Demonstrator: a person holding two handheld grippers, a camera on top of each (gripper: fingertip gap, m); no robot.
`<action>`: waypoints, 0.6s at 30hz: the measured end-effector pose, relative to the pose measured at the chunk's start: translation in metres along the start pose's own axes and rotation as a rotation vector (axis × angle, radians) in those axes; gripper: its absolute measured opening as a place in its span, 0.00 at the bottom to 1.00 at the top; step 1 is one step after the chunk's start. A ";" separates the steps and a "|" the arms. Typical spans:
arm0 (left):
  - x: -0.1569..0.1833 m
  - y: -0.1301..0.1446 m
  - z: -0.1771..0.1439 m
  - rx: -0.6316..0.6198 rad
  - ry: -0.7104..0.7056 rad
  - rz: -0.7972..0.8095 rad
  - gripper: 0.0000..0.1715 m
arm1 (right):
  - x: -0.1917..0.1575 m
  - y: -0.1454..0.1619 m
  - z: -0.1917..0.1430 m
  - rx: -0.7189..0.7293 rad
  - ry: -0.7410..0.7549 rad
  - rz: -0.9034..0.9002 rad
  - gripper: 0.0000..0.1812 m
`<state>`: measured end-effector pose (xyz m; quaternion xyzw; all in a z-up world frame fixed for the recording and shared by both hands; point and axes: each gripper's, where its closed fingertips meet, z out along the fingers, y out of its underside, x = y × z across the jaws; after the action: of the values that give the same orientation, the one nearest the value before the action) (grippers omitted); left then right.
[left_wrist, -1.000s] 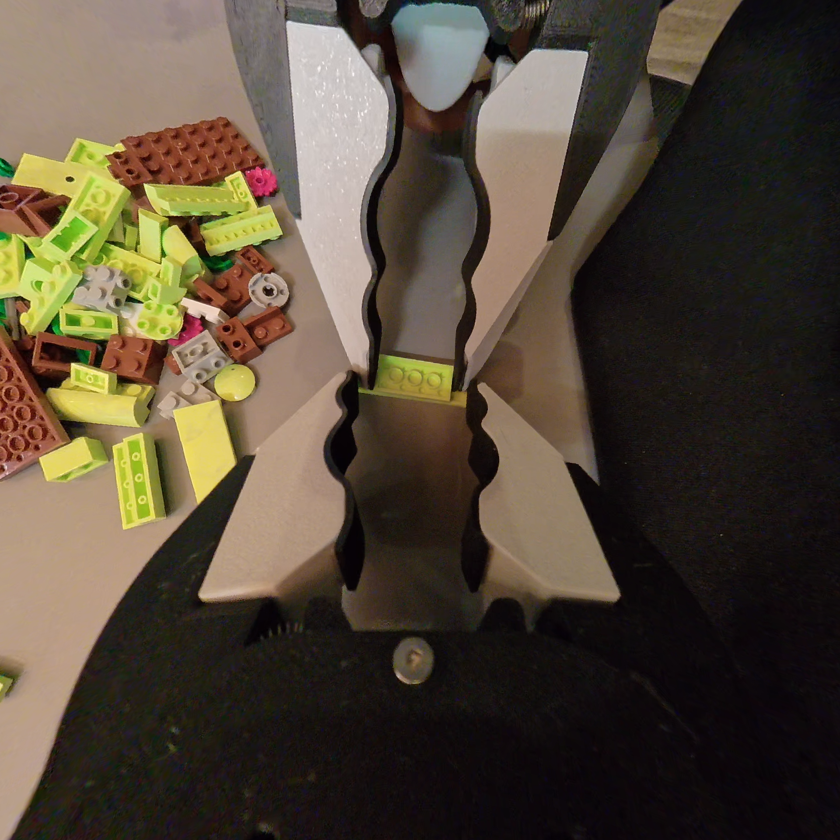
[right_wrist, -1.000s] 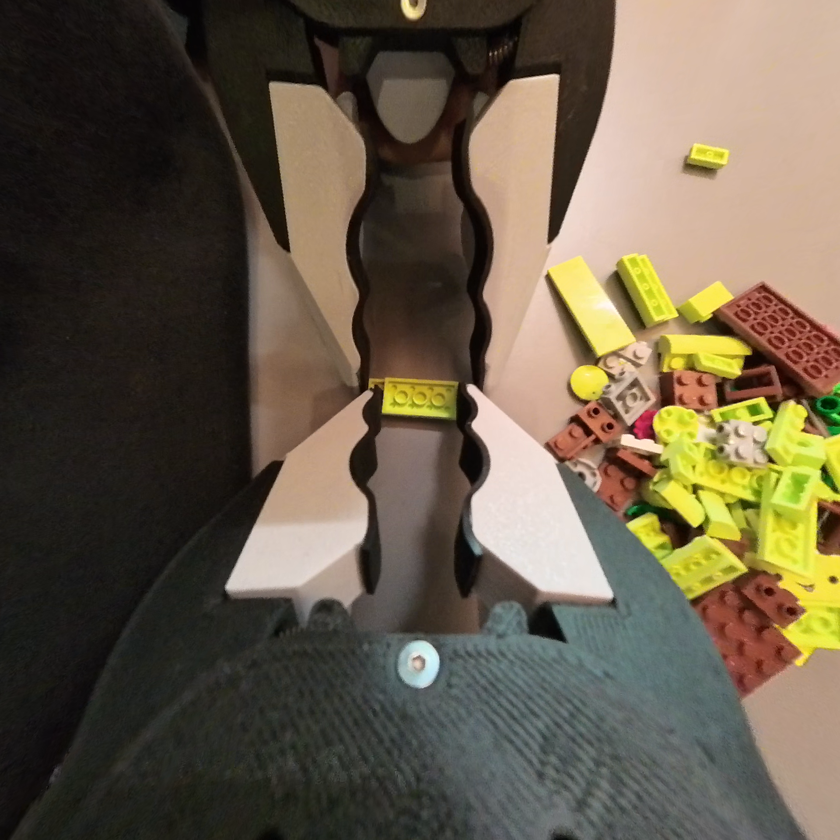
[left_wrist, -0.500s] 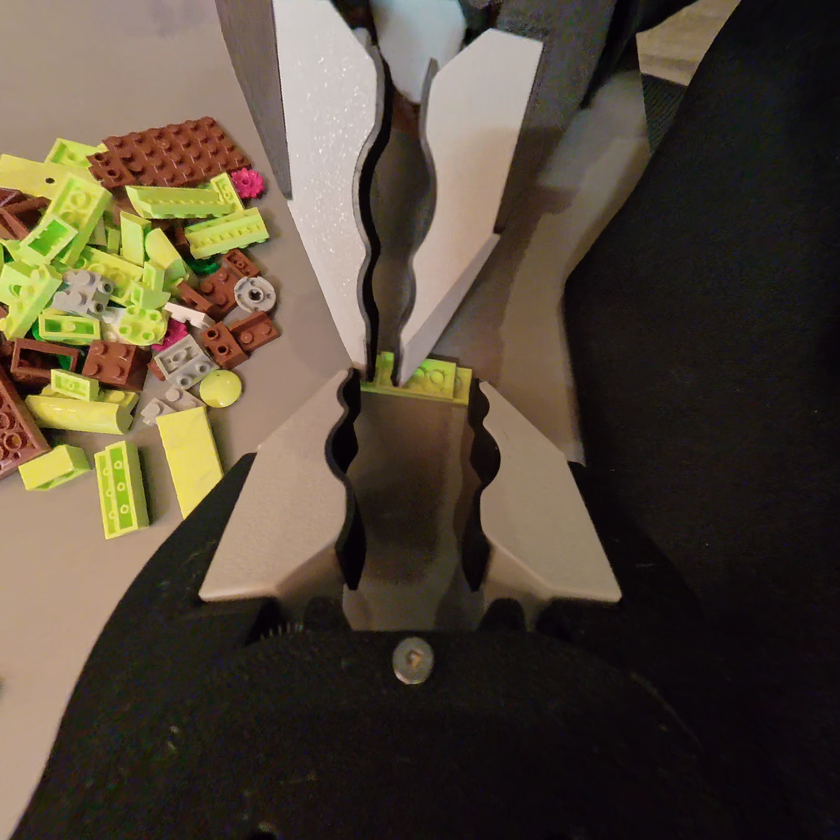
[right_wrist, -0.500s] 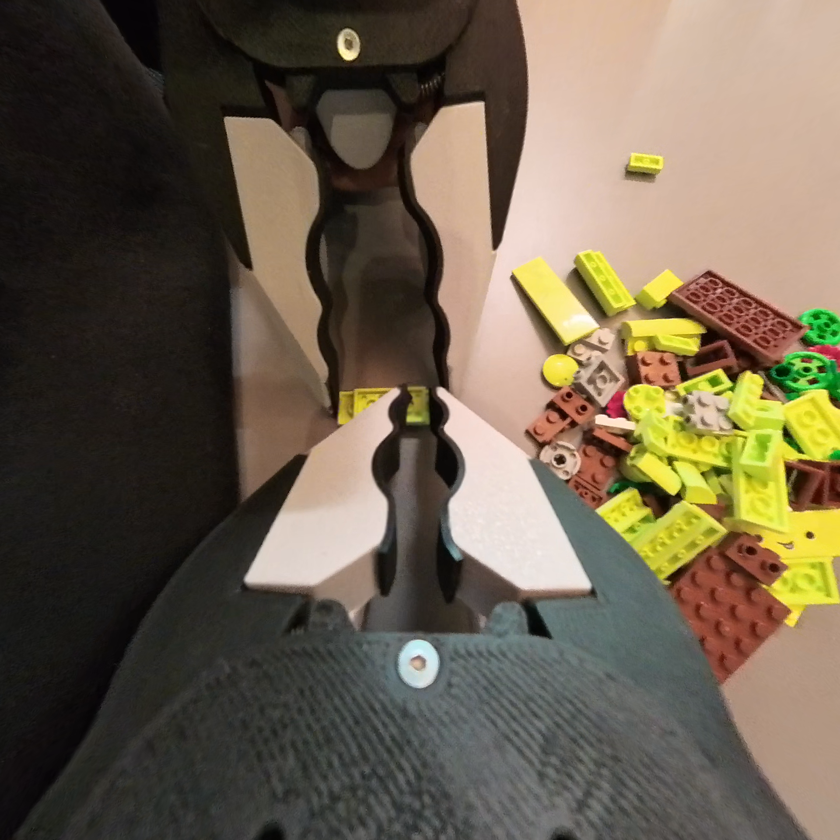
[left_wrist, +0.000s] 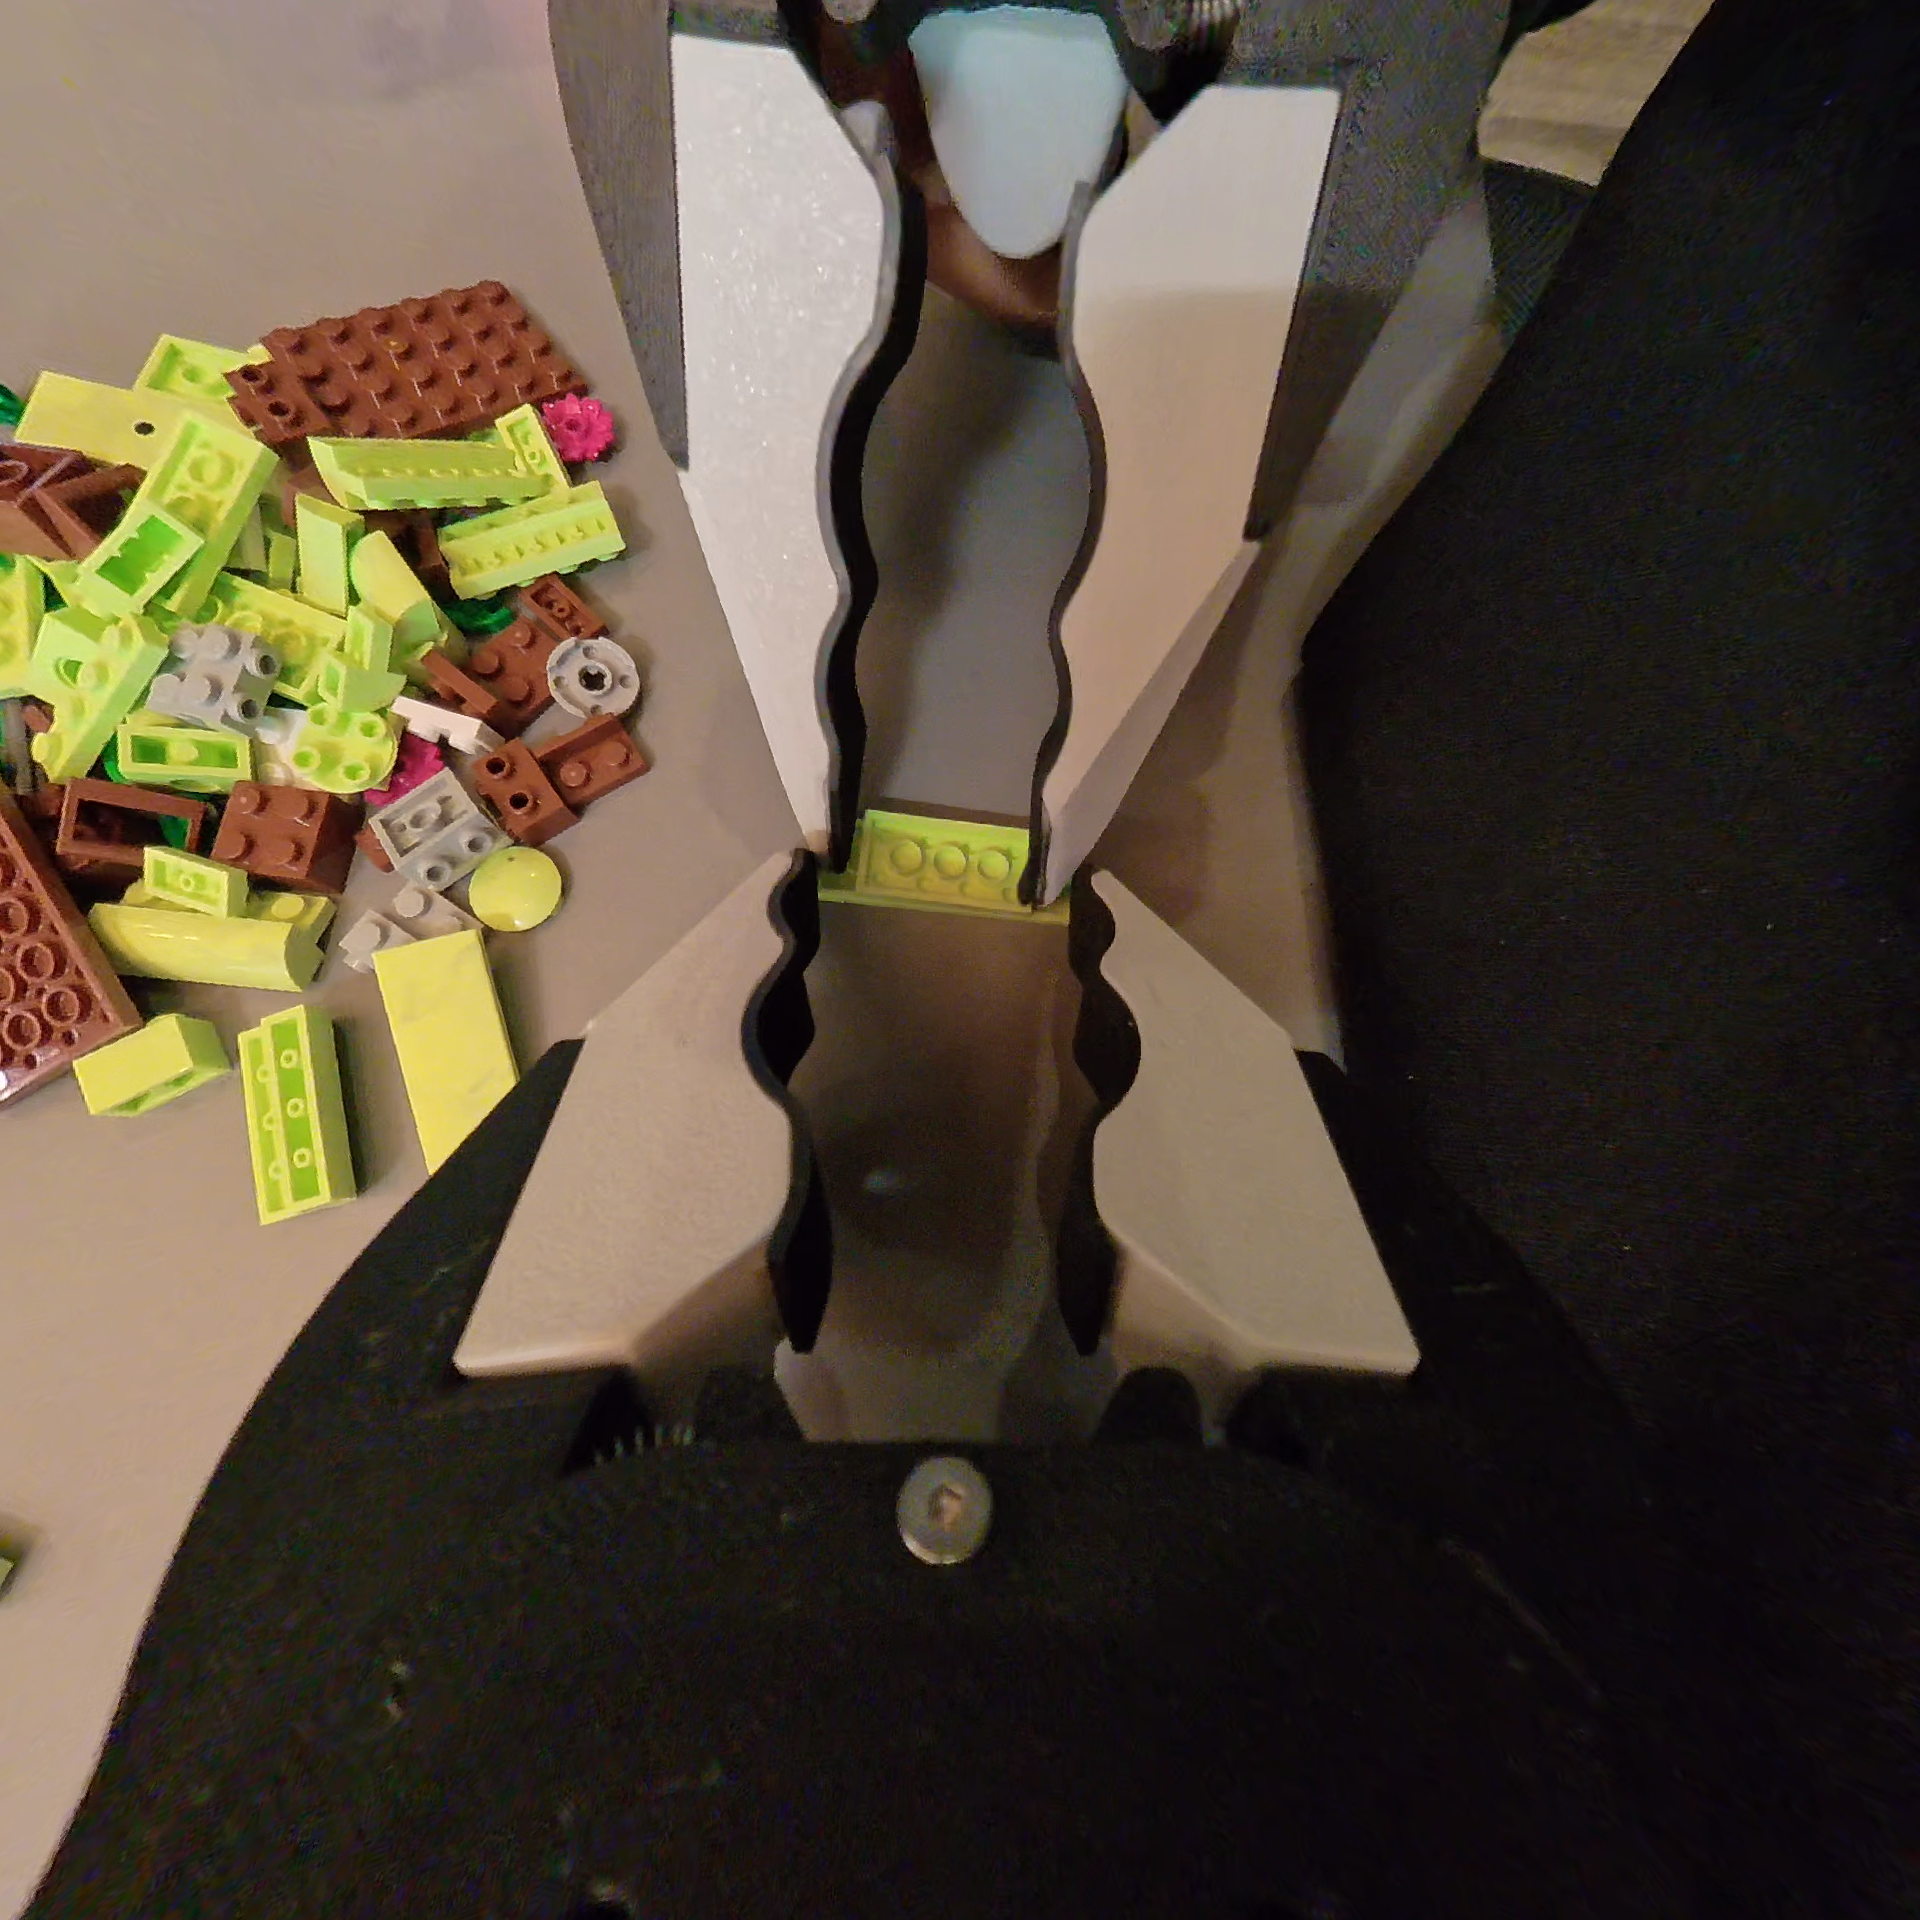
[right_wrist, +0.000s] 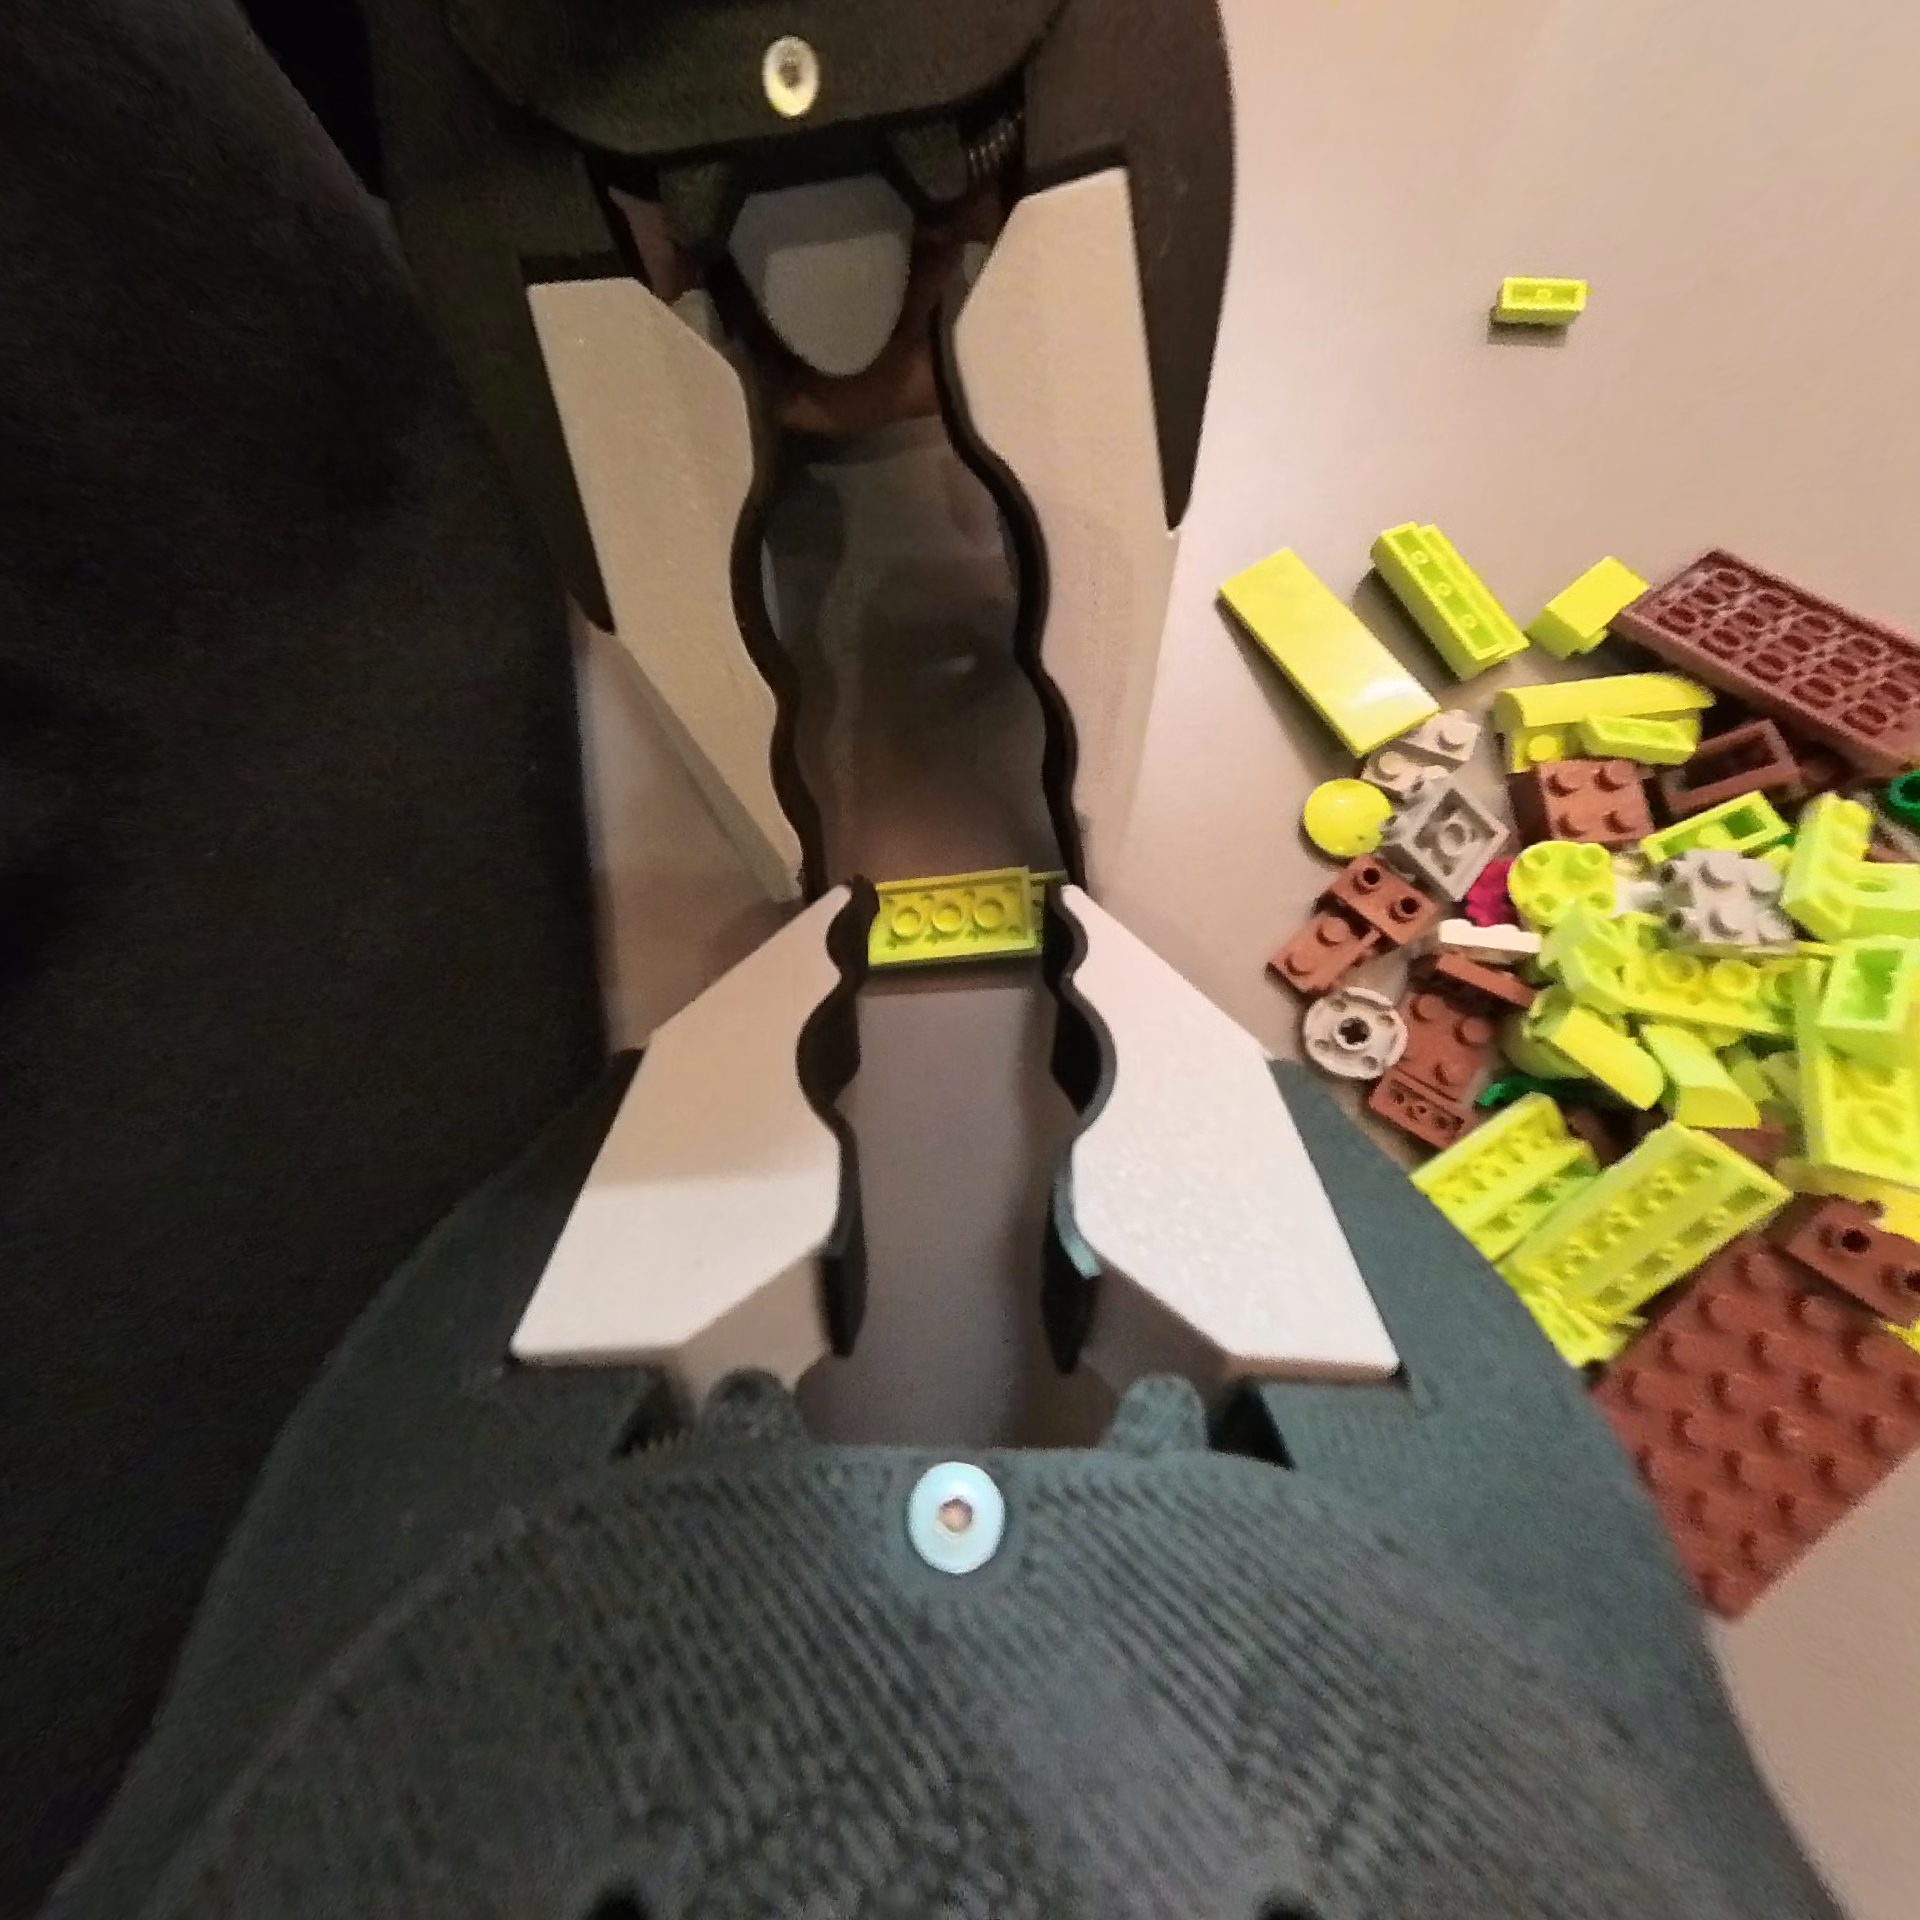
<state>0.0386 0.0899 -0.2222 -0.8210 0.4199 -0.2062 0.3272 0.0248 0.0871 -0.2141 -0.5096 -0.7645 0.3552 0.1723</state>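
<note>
Both hand-held grippers meet tip to tip over the beige worktop (left_wrist: 260, 1299), facing each other. Between them sits a lime green plate (left_wrist: 945, 868) with a row of three studs. The left hand-held gripper (left_wrist: 940, 914) has its fingers spread about the plate's width, tips at the plate's ends. The right hand-held gripper (right_wrist: 956, 940) is parted likewise, bracketing the same plate (right_wrist: 956, 920); whether either one truly pinches it cannot be told. Beside them lies a heap of lime, brown and grey bricks (left_wrist: 281, 707), with a large brown studded plate (right_wrist: 1766, 1392) at its edge.
</note>
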 end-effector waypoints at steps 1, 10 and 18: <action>0.000 0.000 0.000 0.000 -0.001 0.001 0.28 | 0.000 -0.001 -0.001 0.012 -0.022 0.026 0.18; 0.000 0.000 0.000 -0.002 -0.011 0.012 0.30 | -0.004 -0.001 -0.002 0.033 -0.081 0.030 0.21; -0.001 0.000 0.000 -0.001 -0.010 0.011 0.28 | -0.003 0.005 -0.002 0.031 -0.030 -0.159 0.19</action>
<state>0.0382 0.0904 -0.2223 -0.8200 0.4227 -0.2000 0.3300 0.0303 0.0864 -0.2159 -0.4391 -0.7996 0.3597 0.1963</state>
